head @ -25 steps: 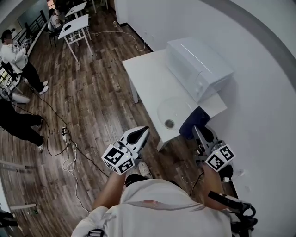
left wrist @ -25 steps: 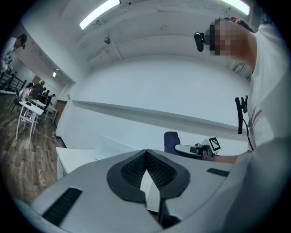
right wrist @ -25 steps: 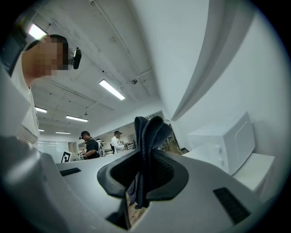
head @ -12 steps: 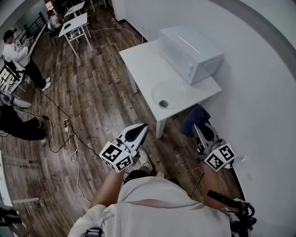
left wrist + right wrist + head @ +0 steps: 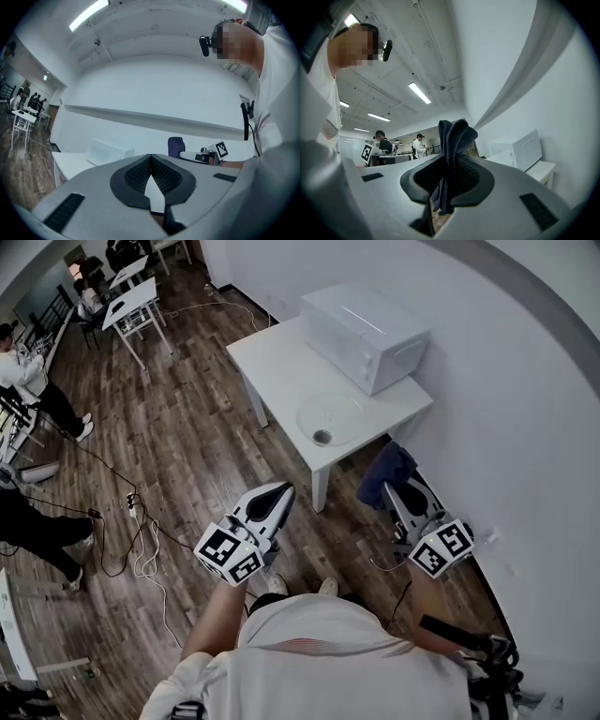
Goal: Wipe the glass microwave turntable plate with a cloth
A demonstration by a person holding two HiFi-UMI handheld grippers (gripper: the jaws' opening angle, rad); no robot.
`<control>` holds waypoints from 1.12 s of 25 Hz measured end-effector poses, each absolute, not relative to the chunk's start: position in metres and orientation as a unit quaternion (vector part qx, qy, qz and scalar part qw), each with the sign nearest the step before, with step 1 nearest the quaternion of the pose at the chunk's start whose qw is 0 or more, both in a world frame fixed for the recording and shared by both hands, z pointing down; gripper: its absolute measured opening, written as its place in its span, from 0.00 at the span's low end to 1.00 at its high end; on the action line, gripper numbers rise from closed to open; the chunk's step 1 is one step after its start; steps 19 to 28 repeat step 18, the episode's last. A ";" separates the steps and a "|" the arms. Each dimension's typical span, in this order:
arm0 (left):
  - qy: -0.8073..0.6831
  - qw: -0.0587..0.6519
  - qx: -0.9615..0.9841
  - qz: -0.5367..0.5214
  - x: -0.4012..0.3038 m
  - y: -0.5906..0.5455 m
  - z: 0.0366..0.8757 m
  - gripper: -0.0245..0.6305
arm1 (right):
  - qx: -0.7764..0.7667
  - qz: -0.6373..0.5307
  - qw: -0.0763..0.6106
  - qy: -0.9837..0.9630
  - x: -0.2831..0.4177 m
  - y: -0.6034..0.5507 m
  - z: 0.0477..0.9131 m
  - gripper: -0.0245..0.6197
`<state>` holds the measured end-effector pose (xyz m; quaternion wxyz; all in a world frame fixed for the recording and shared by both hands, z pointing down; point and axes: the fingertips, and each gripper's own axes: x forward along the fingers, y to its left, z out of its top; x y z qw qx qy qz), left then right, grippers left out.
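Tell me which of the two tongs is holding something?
The right tongs: they are shut on a dark blue cloth. The left tongs are closed on nothing.

Navy cloth (image 5: 386, 472), white microwave (image 5: 366, 322), white table (image 5: 272, 367), brown wood-grain floor (image 5: 178, 446)

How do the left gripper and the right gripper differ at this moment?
The left gripper is shut on nothing, with its jaw tips meeting; the right gripper clamps a bunched dark blue cloth. In the head view the left gripper hangs over the wooden floor, while the right gripper is nearer the white wall. Both are shut, and both are short of the white table.
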<state>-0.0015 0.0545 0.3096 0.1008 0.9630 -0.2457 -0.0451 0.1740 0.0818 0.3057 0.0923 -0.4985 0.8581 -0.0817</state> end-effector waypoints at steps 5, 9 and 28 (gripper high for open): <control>-0.242 0.086 0.965 -0.044 -0.028 0.056 0.302 0.05 | -0.498 -0.074 0.089 0.860 0.143 0.083 0.299 0.13; -0.251 0.053 0.966 -0.029 -0.044 0.048 0.302 0.05 | -0.499 -0.070 0.086 0.860 0.126 0.080 0.296 0.13; -0.230 0.059 0.971 -0.037 -0.050 0.055 0.301 0.05 | -0.512 -0.070 0.074 0.853 0.112 0.091 0.297 0.13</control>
